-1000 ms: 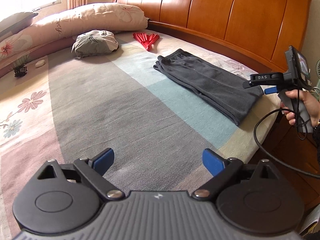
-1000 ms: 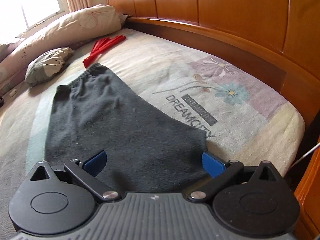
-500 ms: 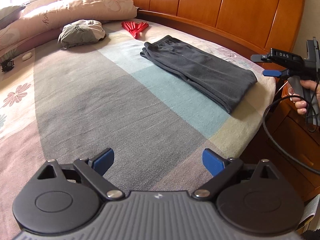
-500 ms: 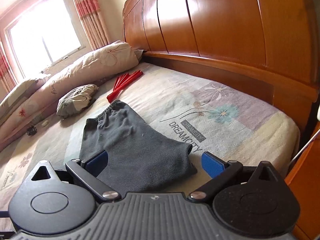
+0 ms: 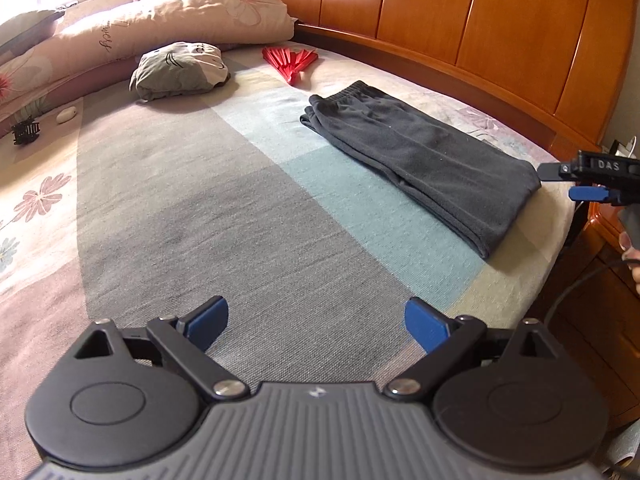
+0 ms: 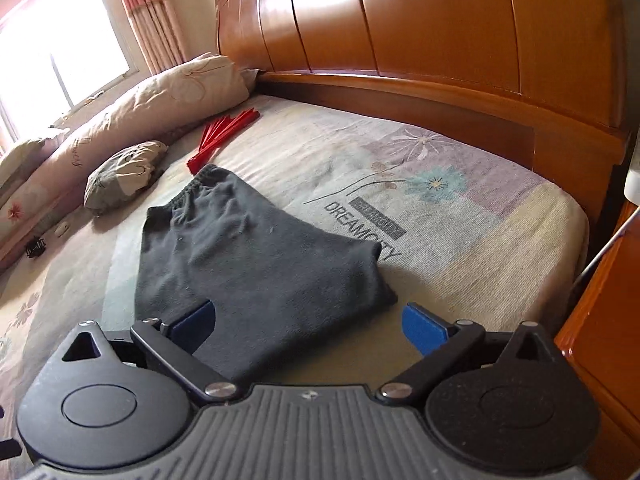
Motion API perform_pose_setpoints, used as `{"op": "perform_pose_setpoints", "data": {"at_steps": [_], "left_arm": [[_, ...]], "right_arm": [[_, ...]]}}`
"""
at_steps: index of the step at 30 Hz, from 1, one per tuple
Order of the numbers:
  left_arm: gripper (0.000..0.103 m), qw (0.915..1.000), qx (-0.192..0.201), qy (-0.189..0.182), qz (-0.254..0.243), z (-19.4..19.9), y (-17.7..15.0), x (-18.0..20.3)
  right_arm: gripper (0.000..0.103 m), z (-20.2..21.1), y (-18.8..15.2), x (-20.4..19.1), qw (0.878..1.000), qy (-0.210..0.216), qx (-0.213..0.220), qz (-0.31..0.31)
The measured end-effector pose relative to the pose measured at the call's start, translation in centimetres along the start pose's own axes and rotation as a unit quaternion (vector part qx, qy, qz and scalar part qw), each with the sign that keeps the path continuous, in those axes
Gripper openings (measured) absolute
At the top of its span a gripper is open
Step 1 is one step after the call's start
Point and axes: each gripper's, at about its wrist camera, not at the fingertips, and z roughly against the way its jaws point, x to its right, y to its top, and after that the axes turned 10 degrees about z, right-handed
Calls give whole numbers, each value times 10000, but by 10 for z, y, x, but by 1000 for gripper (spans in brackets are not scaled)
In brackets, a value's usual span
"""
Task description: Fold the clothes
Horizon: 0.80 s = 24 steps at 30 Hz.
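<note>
dark grey fleecy pants (image 5: 420, 160), folded into a long soft slab, lie flat on the woven patchwork bedspread (image 5: 208, 216) near the glossy wooden headboard (image 5: 460, 20). left gripper (image 5: 316, 320) and right gripper (image 6: 308, 320) both have their blue pads spread wide, holding nothing, just short of the fabric

Daylight pours in from the window (image 6: 60, 52) at the far left, blown out to pure white in both views. The headboard (image 6: 440, 32) catches glossy streaks of glare. Soft shadows sit under the folded dark trousers (image 5: 420, 156) near the bed's right edge. Everything looks sharp at centre; toward the frame edges the fisheye bends the bed (image 5: 200, 220) and woodwork into curves, with corners darkening.
</note>
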Motion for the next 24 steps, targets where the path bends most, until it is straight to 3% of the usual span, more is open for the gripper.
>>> {"op": "perform_pose_setpoints", "data": {"at_steps": [6,10,11,15,20,24], "left_arm": [[95,9998,60,-174,-52,-4,9,26],[95,9987,426,24,-291,7,12,48],[100,9981,499,60,-348,11,13,52],[102,9967,589,71,-552,19,13,66],[102,9966,363,-30,-735,21,9,75],[102,9981,153,95,-597,20,8,76]], "right_arm": [[103,31,-18,-44,9991,113,-331,258],[103,39,-33,-66,9977,9,-558,382],[103,41,-35,-69,9973,-3,-597,423],[103,53,-43,-79,9964,-107,-653,531],[103,70,-48,-83,9960,-164,-638,605],[103,79,-51,-88,9951,-199,-678,698]]}}
